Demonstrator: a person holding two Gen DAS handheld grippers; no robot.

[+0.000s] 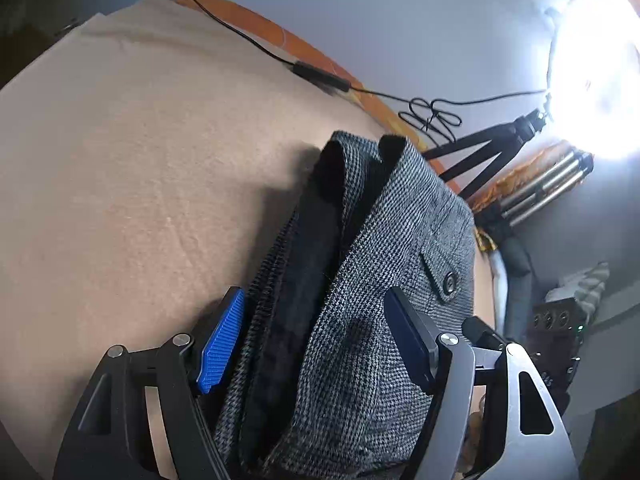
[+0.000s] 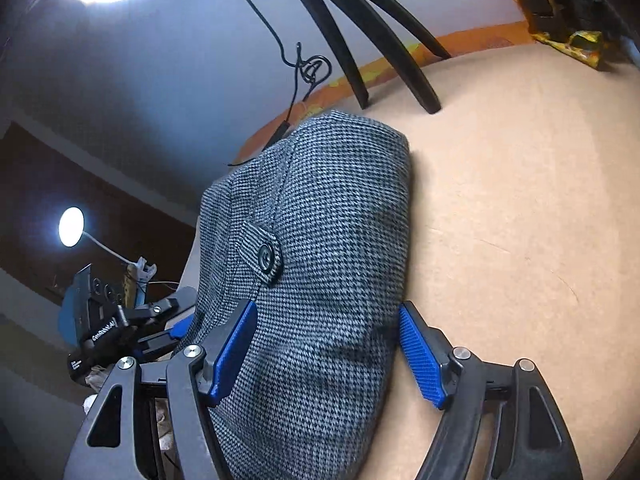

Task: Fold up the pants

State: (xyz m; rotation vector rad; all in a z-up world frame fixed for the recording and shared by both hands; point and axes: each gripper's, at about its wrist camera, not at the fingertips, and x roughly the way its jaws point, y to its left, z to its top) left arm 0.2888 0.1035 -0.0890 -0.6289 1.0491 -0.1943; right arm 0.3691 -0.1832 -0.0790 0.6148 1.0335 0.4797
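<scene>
Both claws stand open astride the folded pants [image 1: 360, 280] on the tabletop [image 1: 140, 160]: left claw [image 1: 316, 340], right claw [image 2: 328, 344], neither pressing. Only the left view shows the dark layered fold edges; the right view shows bare tabletop beside the pants and a tripod [image 2: 360, 40] near the far edge.

The pants [image 2: 320, 240] are coarse woven grey houndstooth cloth with a glossy dark button [image 2: 265, 256]. The table [image 1: 140, 160] wears matt tan fabric. Claw pads [image 2: 420, 356] are ribbed blue plastic.
</scene>
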